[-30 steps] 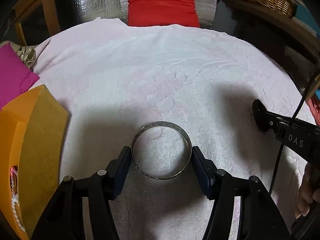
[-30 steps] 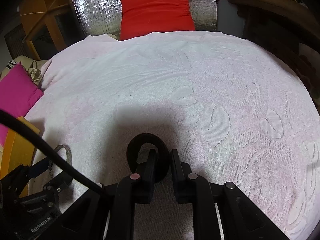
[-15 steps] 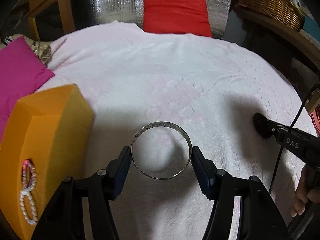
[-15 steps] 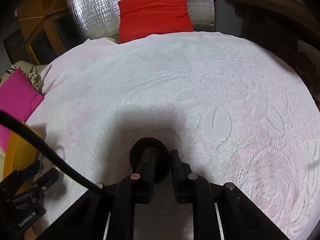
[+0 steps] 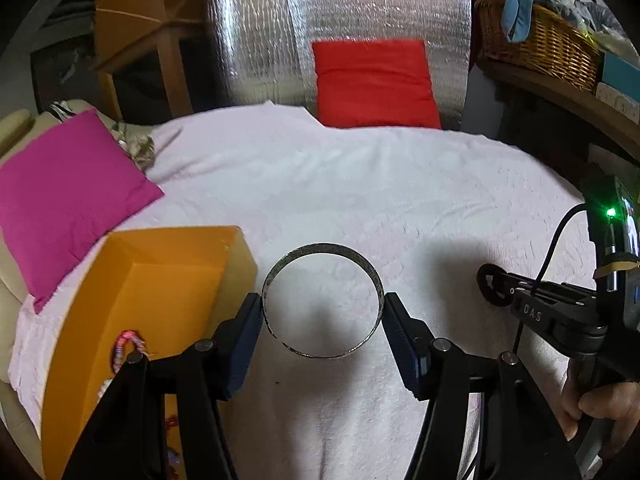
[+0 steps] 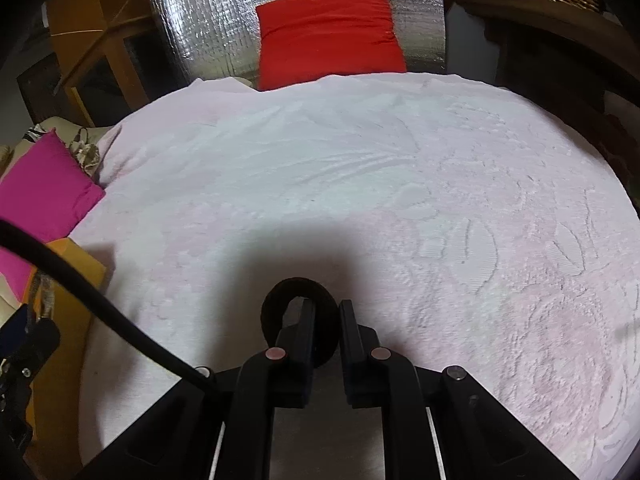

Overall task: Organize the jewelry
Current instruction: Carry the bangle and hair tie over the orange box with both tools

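Observation:
A thin silver bangle (image 5: 320, 249) hangs above the pale pink cloth (image 5: 360, 184), with my left gripper (image 5: 323, 309) shut on it, one blue pad on each side. To its left stands an open orange box (image 5: 120, 280) holding a pink bead bracelet (image 5: 127, 345) and other pieces. Low over the cloth at the right, my right gripper (image 6: 326, 307) is shut on a black ring (image 6: 272, 305). That black ring (image 5: 485, 285) also shows in the left wrist view, held out by a person's hand (image 5: 600, 404).
A magenta cushion (image 5: 68, 196) lies behind the box and a red cushion (image 5: 372, 84) leans on a silver foil panel (image 5: 260, 40) at the back. A wicker basket (image 5: 540, 48) sits on a shelf at the right. The right gripper's cable (image 6: 100, 304) runs over the box side.
My left gripper has risen with the silver bangle, and the orange box's inside has come into view. The right gripper's jaws have closed tighter on the black ring.

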Tool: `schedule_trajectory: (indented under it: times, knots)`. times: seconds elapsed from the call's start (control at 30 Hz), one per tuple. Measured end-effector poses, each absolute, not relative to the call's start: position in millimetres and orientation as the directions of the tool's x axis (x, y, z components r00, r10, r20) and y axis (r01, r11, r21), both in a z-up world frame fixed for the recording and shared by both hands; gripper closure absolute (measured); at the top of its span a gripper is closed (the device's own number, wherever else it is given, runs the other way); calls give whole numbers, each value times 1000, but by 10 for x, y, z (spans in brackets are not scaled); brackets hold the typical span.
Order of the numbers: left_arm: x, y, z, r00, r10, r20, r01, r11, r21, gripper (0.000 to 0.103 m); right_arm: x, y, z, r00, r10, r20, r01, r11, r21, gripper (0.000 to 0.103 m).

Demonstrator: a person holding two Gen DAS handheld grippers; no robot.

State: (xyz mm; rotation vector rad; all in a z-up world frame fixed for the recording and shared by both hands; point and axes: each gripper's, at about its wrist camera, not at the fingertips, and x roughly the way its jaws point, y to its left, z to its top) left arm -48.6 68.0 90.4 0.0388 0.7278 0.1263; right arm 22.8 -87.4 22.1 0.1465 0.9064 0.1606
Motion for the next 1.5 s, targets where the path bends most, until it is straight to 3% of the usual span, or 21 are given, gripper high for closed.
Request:
schedule_trajectory:
  times: [0.4, 0.83, 1.5]
  knots:
    - [-737, 883, 1101, 787, 206, -582, -179, 978, 104, 40, 112, -592, 424, 642, 292, -709, -142, 954, 264, 91]
    - [-797, 1225, 1172, 786, 285, -548, -266, 957, 116, 40, -158, -97, 751, 692, 456, -560, -349, 890, 294, 91]
    - [-916, 1855, 1092, 729, 392, -561, -394, 911, 123, 40, -359, 586, 814, 635, 562, -531, -482, 825, 296, 91]
